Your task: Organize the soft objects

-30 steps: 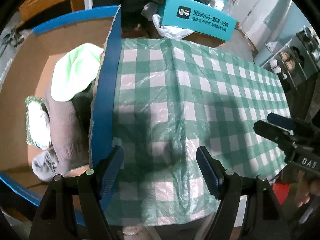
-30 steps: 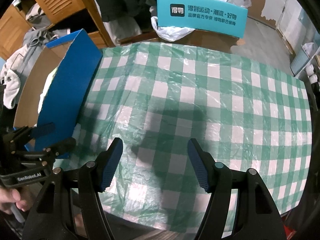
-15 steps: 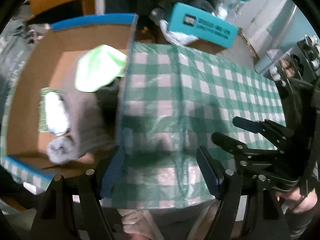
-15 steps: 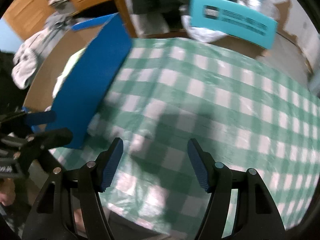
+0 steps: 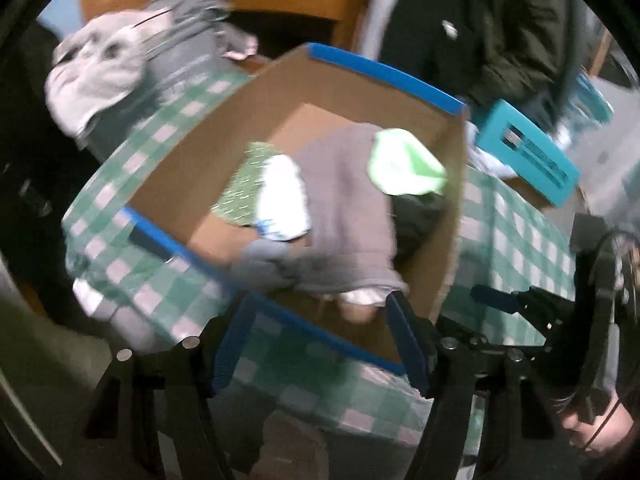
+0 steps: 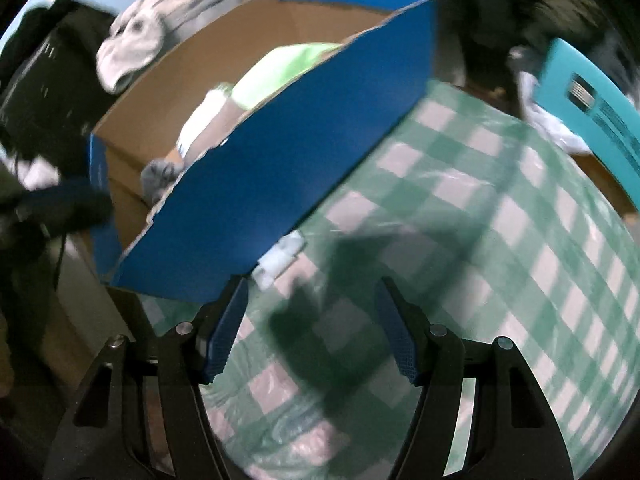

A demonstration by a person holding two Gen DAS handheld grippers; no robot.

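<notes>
Left wrist view: my left gripper hangs over the cardboard box, jaws closing on nothing. Inside the box lie a grey garment, a white bundle and, farther back, a green cloth. My right gripper, jaws released, hovers over the checked desk beside the box.

Blue-sided cardboard box on green checked tablecloth, clothes inside

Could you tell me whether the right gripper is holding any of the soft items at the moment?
No, the right gripper hangs open over the checked tablecloth with nothing between its jaws.
</notes>
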